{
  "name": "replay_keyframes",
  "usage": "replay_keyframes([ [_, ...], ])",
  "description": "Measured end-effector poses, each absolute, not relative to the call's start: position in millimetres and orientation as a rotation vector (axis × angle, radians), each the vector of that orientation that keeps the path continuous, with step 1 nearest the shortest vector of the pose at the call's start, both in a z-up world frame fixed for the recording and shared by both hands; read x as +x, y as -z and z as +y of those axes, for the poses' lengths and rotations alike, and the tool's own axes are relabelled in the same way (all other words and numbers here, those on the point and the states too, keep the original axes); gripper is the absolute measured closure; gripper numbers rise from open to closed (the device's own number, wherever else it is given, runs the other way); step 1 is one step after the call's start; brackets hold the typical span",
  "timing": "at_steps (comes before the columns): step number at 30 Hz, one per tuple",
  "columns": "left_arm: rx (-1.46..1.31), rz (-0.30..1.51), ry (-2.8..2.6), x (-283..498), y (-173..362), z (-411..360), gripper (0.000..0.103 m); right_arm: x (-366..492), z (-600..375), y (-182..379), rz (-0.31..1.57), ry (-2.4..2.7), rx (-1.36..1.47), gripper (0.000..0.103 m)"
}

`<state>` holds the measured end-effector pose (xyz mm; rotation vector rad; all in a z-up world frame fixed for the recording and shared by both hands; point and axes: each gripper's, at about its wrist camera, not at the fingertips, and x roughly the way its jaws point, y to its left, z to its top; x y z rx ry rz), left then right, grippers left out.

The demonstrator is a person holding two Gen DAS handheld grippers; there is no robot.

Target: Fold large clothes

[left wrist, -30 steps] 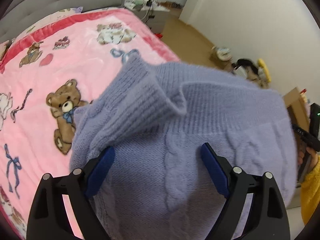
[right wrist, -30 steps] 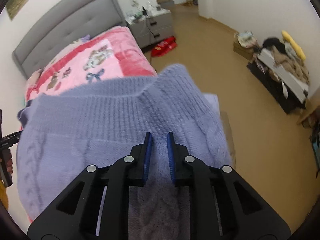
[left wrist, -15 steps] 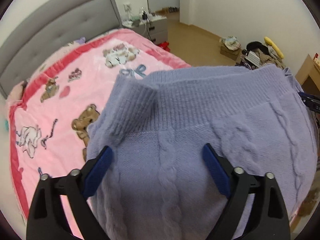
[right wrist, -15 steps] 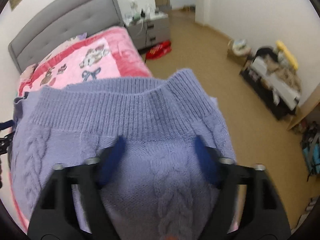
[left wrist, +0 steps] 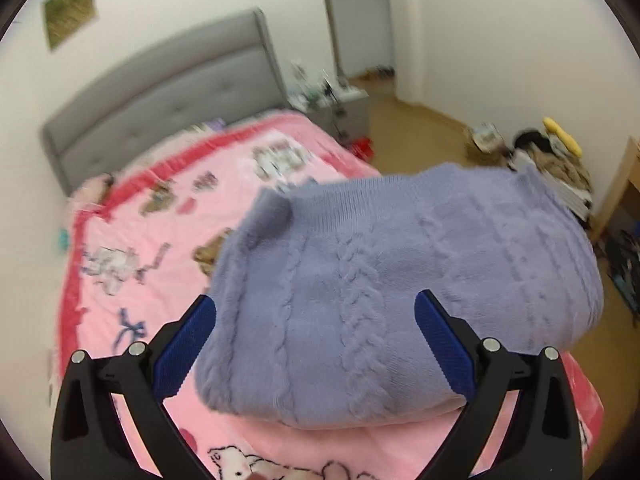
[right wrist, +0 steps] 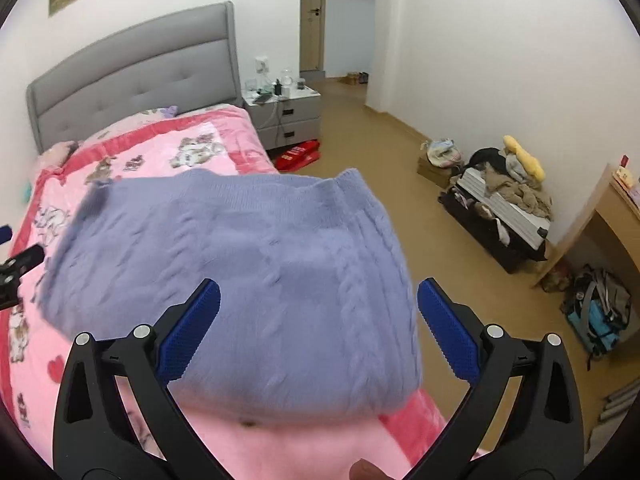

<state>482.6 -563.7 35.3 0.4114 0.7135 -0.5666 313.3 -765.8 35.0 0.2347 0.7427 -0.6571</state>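
Note:
A lilac cable-knit sweater (left wrist: 400, 280) lies folded in a thick bundle at the near corner of the pink bed; it also shows in the right wrist view (right wrist: 240, 280). My left gripper (left wrist: 316, 332) is open and empty, its jaws spread wide just short of the sweater's near edge. My right gripper (right wrist: 318, 320) is open and empty too, jaws spread over the sweater's near right part. Part of the left gripper (right wrist: 16, 268) shows at the left edge of the right wrist view.
The pink teddy-bear blanket (left wrist: 160, 248) covers the bed, with a grey headboard (right wrist: 132, 68) behind. A grey nightstand (right wrist: 288, 116) stands beside the bed. Boxes and clothes (right wrist: 500, 188) lie along the right wall, near a wooden desk (right wrist: 608, 216) and a backpack (right wrist: 600, 312).
The right gripper has opened and let go of the sweater. Both grippers have pulled back and tilted up, so the folded sweater now lies free on the bed.

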Motion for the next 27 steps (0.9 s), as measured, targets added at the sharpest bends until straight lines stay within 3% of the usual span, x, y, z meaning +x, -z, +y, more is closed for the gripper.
replay_keyframes([
  [11,0.251,0.783,0.670,398.4,-89.4,-545.7,0.005,264.5,-711.5,-78.1,0.740,0.702,0.186,0.008],
  [27,0.228,0.768,0.659,366.4,-111.8,-531.4,0.005,244.1,-674.6,-106.3,0.698,0.693,0.165,0.008],
])
